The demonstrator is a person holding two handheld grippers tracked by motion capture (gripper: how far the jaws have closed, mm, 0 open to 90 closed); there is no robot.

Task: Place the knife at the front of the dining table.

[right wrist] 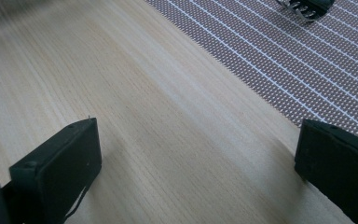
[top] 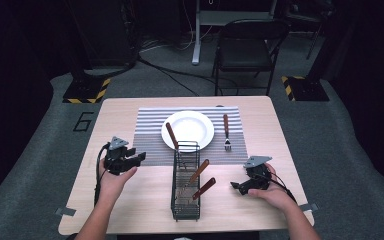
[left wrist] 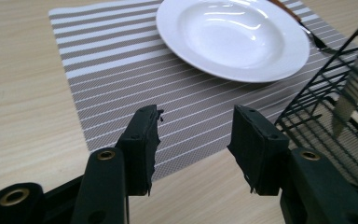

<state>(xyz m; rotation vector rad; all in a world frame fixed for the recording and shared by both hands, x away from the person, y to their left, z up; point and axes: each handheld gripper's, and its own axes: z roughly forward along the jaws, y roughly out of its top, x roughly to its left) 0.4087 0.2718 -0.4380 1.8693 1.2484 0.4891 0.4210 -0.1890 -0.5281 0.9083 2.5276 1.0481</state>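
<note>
Left claw (top: 139, 159) hovers above table (top: 130, 200); floor marked "6" (top: 83, 121)

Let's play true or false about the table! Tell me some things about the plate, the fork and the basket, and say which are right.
1. The white plate has food on it. False: it is empty.
2. The fork lies on the striped placemat, right of the plate. True.
3. The wire basket holds wooden-handled cutlery. True.
4. The left tool grips a spoon. False: it is open, holding nothing.
5. The right tool is open. True.
</note>
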